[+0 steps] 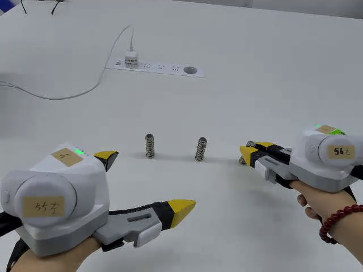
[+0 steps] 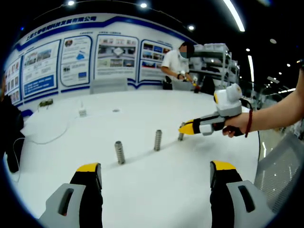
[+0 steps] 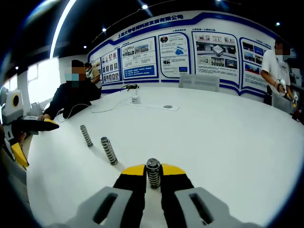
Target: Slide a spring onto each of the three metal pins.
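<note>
Pinches the third spring [image 3: 153, 172] in the jaws of the right gripper [image 1: 245, 154] at the row's right end, seemingly seating it on its pin; holds the left gripper [image 1: 147, 179] spread and idle, near-left of two upright springs [image 1: 150, 145].

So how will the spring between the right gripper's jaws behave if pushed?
Likely tippy: the spring stands tall and narrow on the table. Probably light, and it may flex sideways, given its open coils. Being round, it may roll if toppled.
</note>
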{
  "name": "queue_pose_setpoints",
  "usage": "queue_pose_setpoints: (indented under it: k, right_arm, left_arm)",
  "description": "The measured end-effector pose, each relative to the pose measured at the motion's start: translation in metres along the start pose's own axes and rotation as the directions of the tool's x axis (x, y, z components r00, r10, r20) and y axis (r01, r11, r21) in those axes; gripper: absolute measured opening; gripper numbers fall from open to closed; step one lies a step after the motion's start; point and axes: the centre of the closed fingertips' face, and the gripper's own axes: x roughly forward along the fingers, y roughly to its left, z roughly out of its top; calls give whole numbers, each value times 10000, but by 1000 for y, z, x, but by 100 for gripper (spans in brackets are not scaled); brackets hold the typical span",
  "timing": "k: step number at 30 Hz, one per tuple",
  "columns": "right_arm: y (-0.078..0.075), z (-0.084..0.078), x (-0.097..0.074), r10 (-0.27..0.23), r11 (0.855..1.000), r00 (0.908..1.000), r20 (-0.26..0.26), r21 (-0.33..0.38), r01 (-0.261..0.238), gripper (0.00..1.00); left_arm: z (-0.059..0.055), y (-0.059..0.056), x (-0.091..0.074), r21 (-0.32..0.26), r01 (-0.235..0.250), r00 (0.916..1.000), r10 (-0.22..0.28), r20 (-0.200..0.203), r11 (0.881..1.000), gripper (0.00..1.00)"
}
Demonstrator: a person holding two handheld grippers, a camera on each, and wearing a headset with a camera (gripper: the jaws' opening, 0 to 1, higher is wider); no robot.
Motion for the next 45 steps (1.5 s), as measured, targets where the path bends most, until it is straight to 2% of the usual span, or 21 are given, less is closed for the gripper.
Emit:
queue_pose_setpoints:
  k: [8,14,24,29,38,42,45]
  right_arm:
    - [1,-2,0,17,9999,10000,-35,160,-16,13]
    - [4,-3,-3,18,9991,9999,-134,435,-12,20]
    - [12,13,-16,296,9946,9992,260,988,-320,31]
    - [17,14,-24,498,9933,9987,69,1038,-503,38]
    - [29,17,-41,874,9862,9960,-164,1423,-842,54]
    - [34,19,-48,1033,9841,9943,-253,1479,-985,58]
    - [38,22,-55,1111,9844,9936,-213,1399,-1070,60]
  left_arm:
    - [-1,0,0,80,-3,10000,3,-63,10000,96]
    - [3,6,-2,172,-141,9999,142,-36,9998,95]
    - [7,19,-5,264,-342,9993,345,-108,9991,95]
    - [9,22,-7,126,-359,9992,360,-146,9993,95]
    - [14,19,-11,199,-279,9994,283,-220,9994,95]
    - [12,17,-13,358,-129,9986,147,-507,9993,93]
    - [13,16,-16,433,-109,9987,130,-486,9990,93]
